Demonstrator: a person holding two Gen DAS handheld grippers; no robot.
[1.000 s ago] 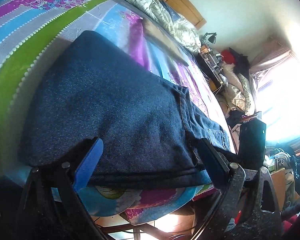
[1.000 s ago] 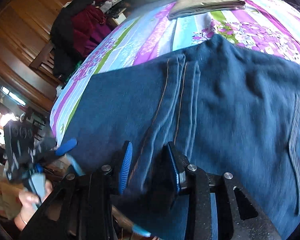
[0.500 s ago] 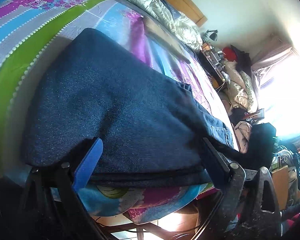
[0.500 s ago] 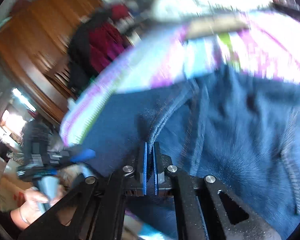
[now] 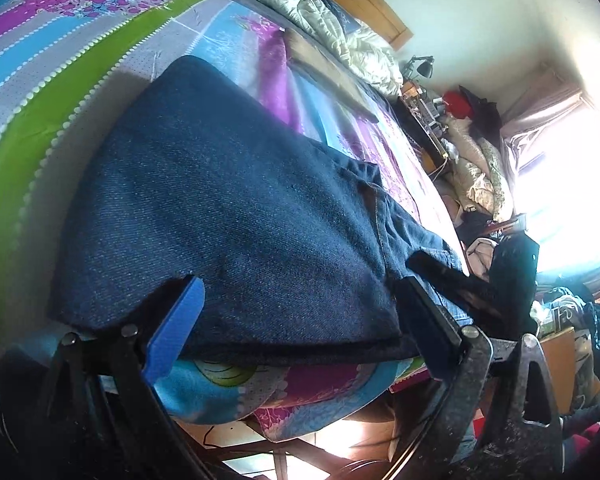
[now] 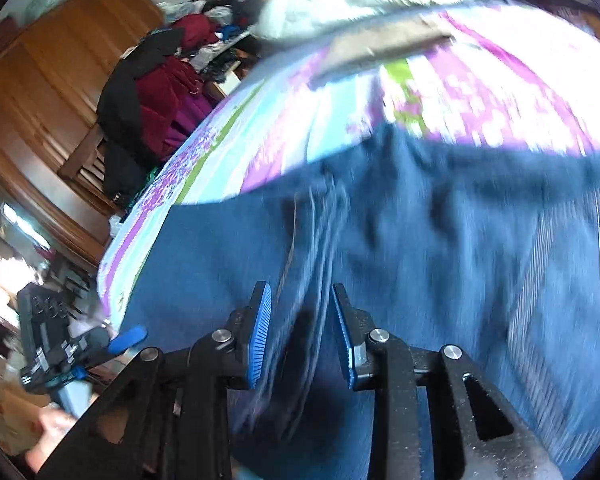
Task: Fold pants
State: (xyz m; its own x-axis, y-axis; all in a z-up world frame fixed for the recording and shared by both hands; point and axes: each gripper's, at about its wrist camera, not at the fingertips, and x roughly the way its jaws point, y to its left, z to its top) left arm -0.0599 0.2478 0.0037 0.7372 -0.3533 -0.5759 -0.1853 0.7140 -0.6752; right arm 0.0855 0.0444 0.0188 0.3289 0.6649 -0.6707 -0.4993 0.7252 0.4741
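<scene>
Home bedroom, bed (image 5: pixel 100 40), wardrobe (image 6: pixel 52 80), clothes piles (image 6: pixel 160 92)

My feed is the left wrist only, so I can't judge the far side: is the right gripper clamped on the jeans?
Observer: No. The right gripper is open, with its jaws on either side of the bunched seam folds of the jeans. The picture is blurred.
Operator: Where is my left gripper from that side?
Observer: The left gripper sits off the bed's corner, with one blue finger showing and a hand below it.
</scene>
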